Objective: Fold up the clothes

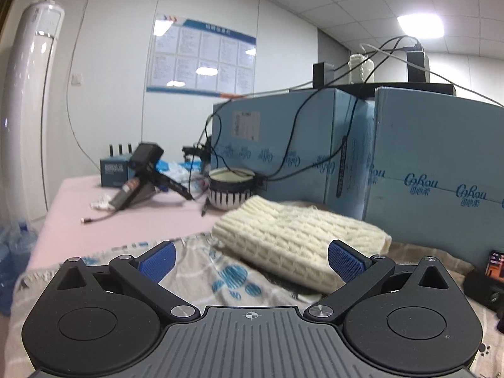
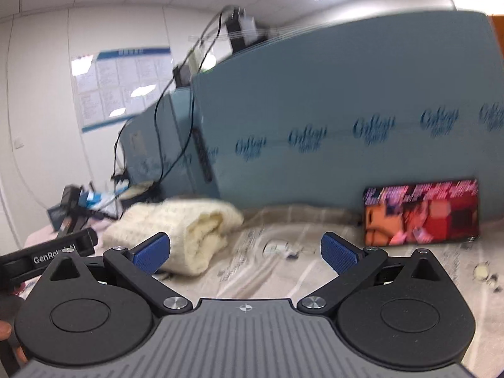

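- Cream cable-knit sweater (image 1: 296, 236) lay folded into a thick bundle on a patterned blanket (image 1: 201, 280), just in front of blue cartons (image 1: 434, 163).
- Seen from the right wrist as well: same sweater (image 2: 189, 230), rolled end facing the camera, left of centre.
- Left gripper (image 1: 252, 260) spread wide, blue pads (image 1: 159, 260) well apart, gripping nothing; hovered near the sweater's front edge, contact not visible.
- Right gripper (image 2: 245, 252) likewise spread wide and empty, left pad (image 2: 151, 252) overlapping the sweater in view, touching or not impossible to tell.
- Lay beyond the right gripper on the blanket (image 2: 315, 271): 1 small white object (image 2: 277, 249), too blurred to name.
- Leaned against the cartons (image 2: 346, 110) at right: 1 phone (image 2: 422, 212) with a red, blurred screen.
- Stood behind the sweater on a pink sheet (image 1: 126, 217): 1 striped black-and-white bowl (image 1: 231, 190), plus a black handheld device (image 1: 141, 173) and a small blue box (image 1: 115, 171).
- Trailed over the cartons: black cables (image 1: 302, 110).
- Hung on the white wall: 1 blue-framed notice board (image 1: 201, 53); stood at far left: 1 tall white air conditioner (image 1: 30, 100).
- Showed at the lower left edge of the right-wrist view: black "GenRobot" bar (image 2: 47, 255) and fingertips of a hand (image 2: 6, 330).
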